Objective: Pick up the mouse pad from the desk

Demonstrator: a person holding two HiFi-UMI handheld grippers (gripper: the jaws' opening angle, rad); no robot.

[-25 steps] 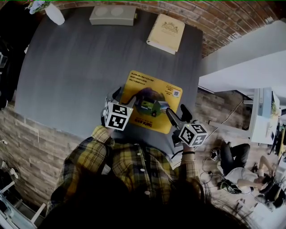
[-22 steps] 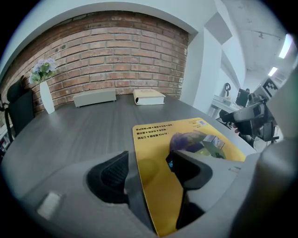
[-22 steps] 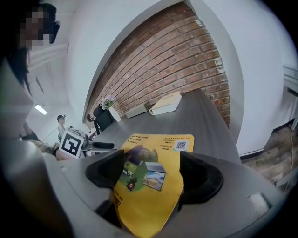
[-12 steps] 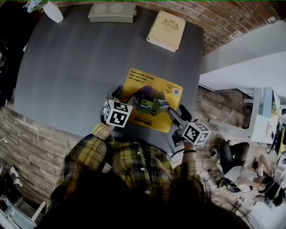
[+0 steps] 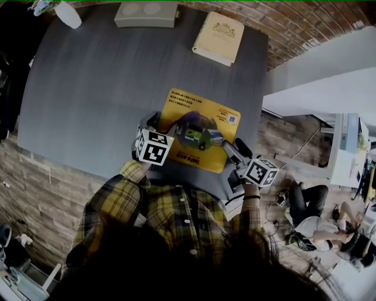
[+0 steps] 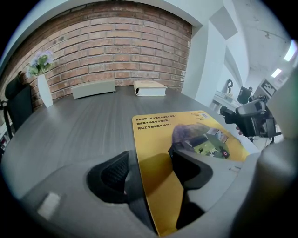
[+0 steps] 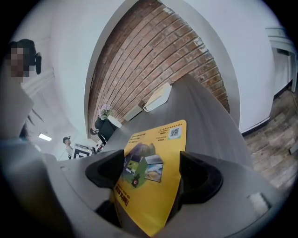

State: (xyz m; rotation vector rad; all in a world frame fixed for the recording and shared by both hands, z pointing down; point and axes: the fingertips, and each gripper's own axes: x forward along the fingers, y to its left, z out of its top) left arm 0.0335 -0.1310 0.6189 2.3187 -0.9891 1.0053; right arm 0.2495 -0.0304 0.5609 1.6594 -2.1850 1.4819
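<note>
The yellow mouse pad (image 5: 197, 120) with a printed picture lies near the front edge of the dark grey desk (image 5: 100, 88). My left gripper (image 5: 161, 126) sits at the pad's near left corner. In the left gripper view its jaws stand apart, open, with the pad's (image 6: 186, 135) left edge running between them (image 6: 149, 167). My right gripper (image 5: 233, 147) is at the near right corner. Its jaws are also open (image 7: 149, 174), and the pad (image 7: 153, 153) fills the gap between them, corner towards the camera. I cannot tell if the near edge is off the desk.
A cream book (image 5: 218, 38), a grey box (image 5: 147, 14) and a white vase (image 5: 67, 14) stand along the desk's far edge by the brick wall. The desk's right edge drops to a brick-patterned floor, where a person (image 5: 317, 223) sits.
The right gripper has drifted slightly to the right along the pad's near edge. The left gripper and the pad stay where they were.
</note>
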